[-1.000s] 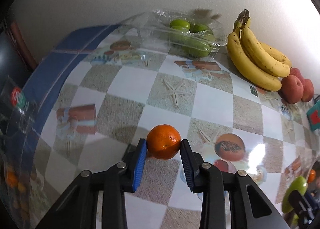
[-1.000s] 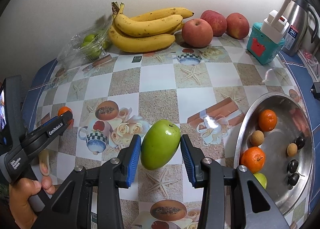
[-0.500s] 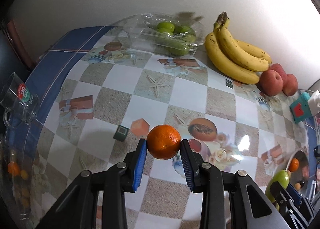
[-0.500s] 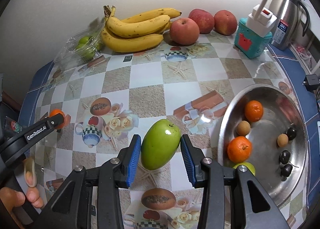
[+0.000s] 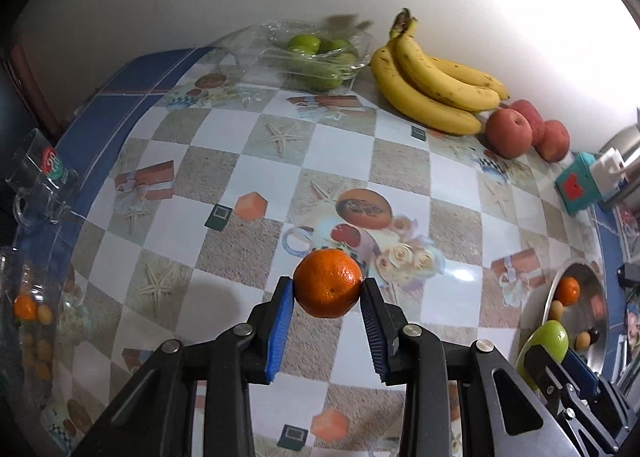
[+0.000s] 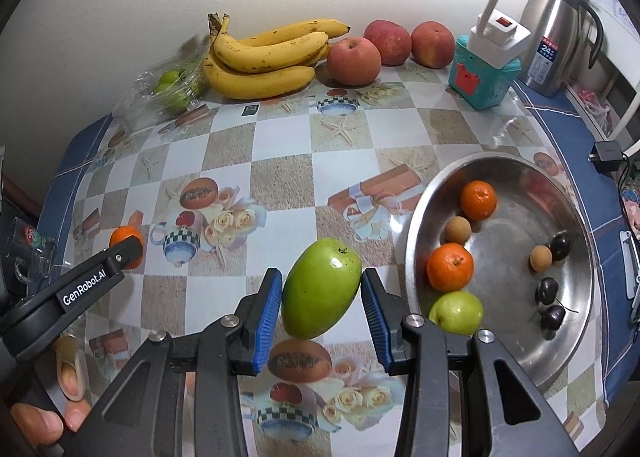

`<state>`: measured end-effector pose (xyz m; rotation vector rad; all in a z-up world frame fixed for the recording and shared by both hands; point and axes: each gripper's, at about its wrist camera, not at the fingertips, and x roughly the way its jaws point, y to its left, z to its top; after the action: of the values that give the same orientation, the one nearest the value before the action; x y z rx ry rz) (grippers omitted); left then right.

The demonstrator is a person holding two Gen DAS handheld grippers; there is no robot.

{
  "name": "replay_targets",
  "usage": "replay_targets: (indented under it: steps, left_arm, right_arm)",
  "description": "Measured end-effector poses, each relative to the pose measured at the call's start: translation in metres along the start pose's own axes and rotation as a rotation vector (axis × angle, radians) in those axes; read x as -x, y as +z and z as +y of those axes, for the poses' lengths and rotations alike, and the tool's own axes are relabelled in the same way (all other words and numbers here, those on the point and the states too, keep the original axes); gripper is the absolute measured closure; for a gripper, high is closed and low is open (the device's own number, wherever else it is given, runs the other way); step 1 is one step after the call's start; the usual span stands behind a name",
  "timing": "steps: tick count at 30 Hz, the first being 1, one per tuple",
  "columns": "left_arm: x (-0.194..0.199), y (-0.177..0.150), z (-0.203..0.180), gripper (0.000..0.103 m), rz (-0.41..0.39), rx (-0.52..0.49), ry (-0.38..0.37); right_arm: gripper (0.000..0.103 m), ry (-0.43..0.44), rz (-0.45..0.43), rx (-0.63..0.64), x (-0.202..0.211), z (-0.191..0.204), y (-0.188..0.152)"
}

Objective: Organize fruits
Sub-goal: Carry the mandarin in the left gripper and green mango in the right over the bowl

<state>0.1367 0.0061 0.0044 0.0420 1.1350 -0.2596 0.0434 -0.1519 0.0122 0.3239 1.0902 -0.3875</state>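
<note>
Desk [image 6: 280, 173] surface fills both views, covered by a checkered oilcloth printed with starfish, teacups and roses, with a blue border at its edges. Next in size, a steel bowl [image 6: 576, 297] sits at the right side of the desk and holds two oranges, a green fruit, two small tan fruits and three dark ones. A steel thermos jug [image 6: 556, 29] stands at the far right corner, with a teal box [image 6: 480, 77] just beside it. Along the back wall lies a bunch of bananas [image 6: 268, 57], with three red apples [image 6: 354, 59] to its right and a clear plastic tray of small green fruits [image 5: 316, 53] to its left. A glass mug [image 5: 38, 181] stands at the left edge of the desk.

The right gripper [image 6: 322, 295] has its jaws clenched on a large oblong green fruit [image 6: 320, 289], held tilted above the desk just left of the bowl's rim. The left gripper [image 5: 328, 291] has its jaws clenched on an orange [image 5: 328, 283], held above the middle of the desk over the teacup-and-roses print; from the right wrist view it shows at the far left, well apart from the bowl, with the person's fingers [image 6: 48, 413] wrapped around its handle.
</note>
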Motion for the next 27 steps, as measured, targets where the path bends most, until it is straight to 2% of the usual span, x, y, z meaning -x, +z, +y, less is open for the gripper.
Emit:
replay_targets:
  steps: [9,19,27]
  left_arm:
    - [0.019,-0.020,-0.034,0.066,-0.016,-0.044,-0.065]
    - [0.028,-0.041,-0.103,0.066,0.008,-0.173,-0.189]
    - [0.028,-0.060,-0.156,0.066,0.043,-0.279,-0.266]
  right_arm:
    - [0.061,0.010,0.003,-0.017,0.012,-0.022,-0.007]
    - [0.061,-0.057,0.008,-0.153,0.021,-0.105,-0.008]
    - [0.060,-0.074,0.017,-0.208,0.025,-0.142,-0.013]
